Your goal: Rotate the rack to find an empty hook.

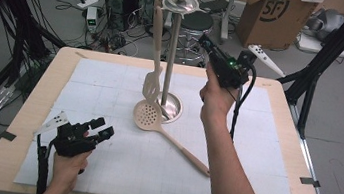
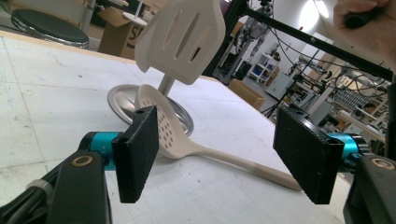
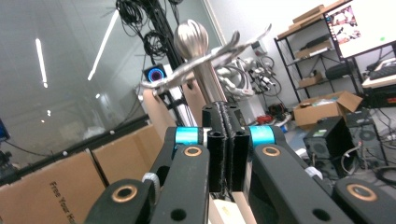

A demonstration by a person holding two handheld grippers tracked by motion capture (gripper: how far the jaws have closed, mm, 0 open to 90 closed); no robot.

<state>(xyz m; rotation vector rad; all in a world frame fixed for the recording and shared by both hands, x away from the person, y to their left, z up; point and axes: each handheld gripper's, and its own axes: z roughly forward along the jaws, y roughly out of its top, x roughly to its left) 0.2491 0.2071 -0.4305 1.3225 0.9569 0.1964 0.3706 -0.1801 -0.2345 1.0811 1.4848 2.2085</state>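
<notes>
Two grippers are in use. The left gripper rests low on the table, jaws apart and empty. The skimmer lies flat against the rack base; the slotted spatula hangs from the rack. The right gripper is raised beside the rack top, jaws together, empty. A carton reads "SF".

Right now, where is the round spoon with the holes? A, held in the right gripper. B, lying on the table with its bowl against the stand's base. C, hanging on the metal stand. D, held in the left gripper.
B: the spoon lies flat on the table, its bowl resting at the base of the stand; only the slotted spatula hangs from the stand.
</notes>
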